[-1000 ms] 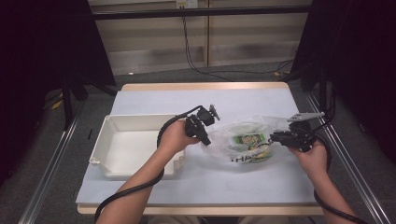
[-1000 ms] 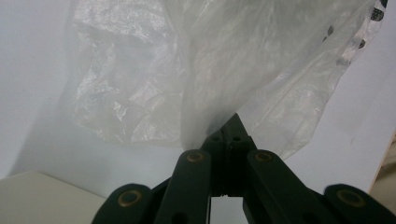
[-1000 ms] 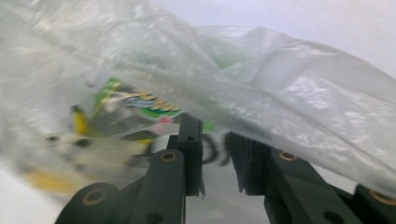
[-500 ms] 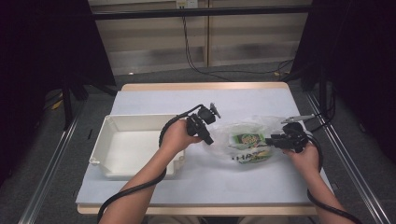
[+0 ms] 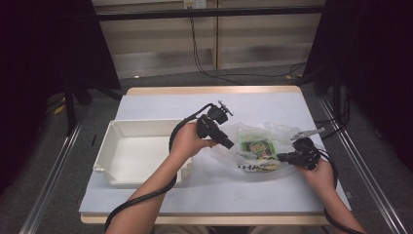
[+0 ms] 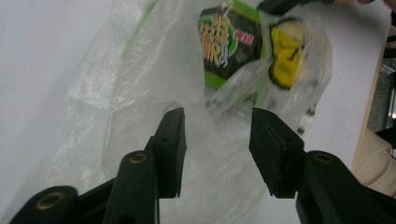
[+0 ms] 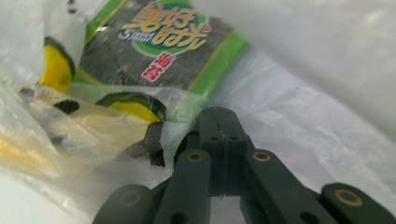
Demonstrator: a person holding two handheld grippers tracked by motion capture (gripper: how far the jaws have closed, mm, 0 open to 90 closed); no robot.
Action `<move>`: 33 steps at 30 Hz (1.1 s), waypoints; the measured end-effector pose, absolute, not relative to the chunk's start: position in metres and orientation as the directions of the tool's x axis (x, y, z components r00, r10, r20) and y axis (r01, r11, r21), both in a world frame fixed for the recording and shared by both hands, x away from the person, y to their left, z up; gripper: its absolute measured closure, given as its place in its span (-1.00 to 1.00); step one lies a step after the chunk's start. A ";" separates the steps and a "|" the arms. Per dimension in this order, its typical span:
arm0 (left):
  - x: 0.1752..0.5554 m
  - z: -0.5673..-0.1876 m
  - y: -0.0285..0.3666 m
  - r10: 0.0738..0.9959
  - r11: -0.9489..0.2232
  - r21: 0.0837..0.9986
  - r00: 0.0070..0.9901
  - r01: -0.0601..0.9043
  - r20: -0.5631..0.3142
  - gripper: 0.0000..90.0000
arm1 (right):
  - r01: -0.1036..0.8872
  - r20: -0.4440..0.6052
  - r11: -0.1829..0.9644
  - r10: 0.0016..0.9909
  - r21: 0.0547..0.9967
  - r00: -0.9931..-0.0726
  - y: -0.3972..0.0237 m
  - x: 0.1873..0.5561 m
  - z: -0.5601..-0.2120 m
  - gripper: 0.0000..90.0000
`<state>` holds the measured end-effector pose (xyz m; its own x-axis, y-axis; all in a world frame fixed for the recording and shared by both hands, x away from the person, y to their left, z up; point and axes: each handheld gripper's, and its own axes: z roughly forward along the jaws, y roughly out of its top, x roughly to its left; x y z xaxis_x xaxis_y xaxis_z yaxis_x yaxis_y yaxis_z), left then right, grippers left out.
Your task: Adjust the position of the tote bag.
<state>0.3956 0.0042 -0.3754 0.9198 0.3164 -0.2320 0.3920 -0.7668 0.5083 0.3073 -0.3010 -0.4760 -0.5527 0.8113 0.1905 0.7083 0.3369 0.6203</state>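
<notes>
So the clear plastic bag [image 5: 253, 146] is lying on the bench [image 5: 272, 105] right of centre, with a green snack packet [image 5: 257, 147] sitting inside it, and the 2 hands are coming at it from opposite ends. The right tongs [image 5: 280, 157] are pinching down at the bag's right edge; in the right gripper view the jaws are clenched flat together with film bunched around the tips, though I can't really tell how much plastic they're actually catching. The left tongs [image 6: 215, 135] are released, jaws standing wide apart, and they're hovering right over the crumpled left part of the bag, with the packet [image 6: 229, 42] lying farther ahead along the line they're pointing. The thing that matters here, I'd say, is that the bag is stretching roughly left to right between the 2 grippers, so the left hand is the one nearer the loose end and it's already lined up over a fold of film. My guess is the next bit calls for dropping those open jaws onto that fold. The white tray [image 5: 109, 141] is sitting to the left, just beside the left forearm.
</notes>
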 end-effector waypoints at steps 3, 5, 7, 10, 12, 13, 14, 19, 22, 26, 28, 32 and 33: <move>0.392 -0.372 -0.002 0.303 -0.767 0.515 0.924 0.382 -0.234 0.25 | 0.700 0.197 0.350 0.796 0.622 -0.573 -0.294 0.299 -0.476 1.00; 0.390 -0.372 -0.007 0.299 -0.772 0.518 0.929 0.369 -0.216 0.22 | 0.693 0.203 0.355 0.785 0.627 -0.585 -0.292 0.293 -0.477 1.00; 0.390 -0.372 -0.013 0.295 -0.768 0.531 0.934 0.358 -0.202 0.19 | 0.686 0.200 0.365 0.777 0.630 -0.597 -0.288 0.283 -0.477 1.00; 0.391 -0.374 -0.017 0.286 -0.770 0.539 0.940 0.341 -0.186 0.20 | 0.673 0.210 0.385 0.751 0.632 -0.626 -0.285 0.274 -0.477 1.00; 0.392 -0.374 -0.018 0.283 -0.770 0.542 0.941 0.337 -0.184 0.19 | 0.667 0.207 0.396 0.743 0.631 -0.636 -0.284 0.267 -0.476 1.00; 0.393 -0.375 -0.019 0.289 -0.762 0.550 0.940 0.342 -0.184 0.19 | 0.667 0.204 0.401 0.742 0.628 -0.638 -0.283 0.264 -0.475 1.00; 0.393 -0.375 -0.019 0.289 -0.762 0.550 0.940 0.342 -0.184 0.19 | 0.661 0.203 0.403 0.738 0.633 -0.644 -0.283 0.262 -0.475 1.00; 0.396 -0.378 -0.022 0.275 -0.786 0.534 0.950 0.312 -0.150 0.49 | 0.657 0.197 0.381 0.751 0.650 -0.630 -0.285 0.257 -0.465 0.84; 0.396 -0.382 -0.024 0.276 -0.790 0.522 0.946 0.323 -0.167 0.61 | 0.648 0.190 0.371 0.755 0.666 -0.628 -0.285 0.256 -0.459 0.71; 0.397 -0.385 -0.025 0.275 -0.796 0.510 0.945 0.326 -0.175 0.80 | 0.612 0.164 0.375 0.747 0.696 -0.644 -0.285 0.259 -0.440 0.66; 0.396 -0.386 -0.027 0.279 -0.802 0.496 0.943 0.334 -0.184 0.84 | 0.601 0.146 0.379 0.751 0.704 -0.644 -0.284 0.262 -0.430 0.64; 0.394 -0.387 -0.028 0.262 -0.811 0.494 0.949 0.314 -0.172 0.83 | 0.569 0.106 0.364 0.770 0.737 -0.629 -0.288 0.273 -0.412 0.64; 0.393 -0.387 -0.028 0.266 -0.813 0.486 0.947 0.319 -0.177 0.83 | 0.569 0.106 0.364 0.770 0.737 -0.629 -0.288 0.273 -0.412 0.64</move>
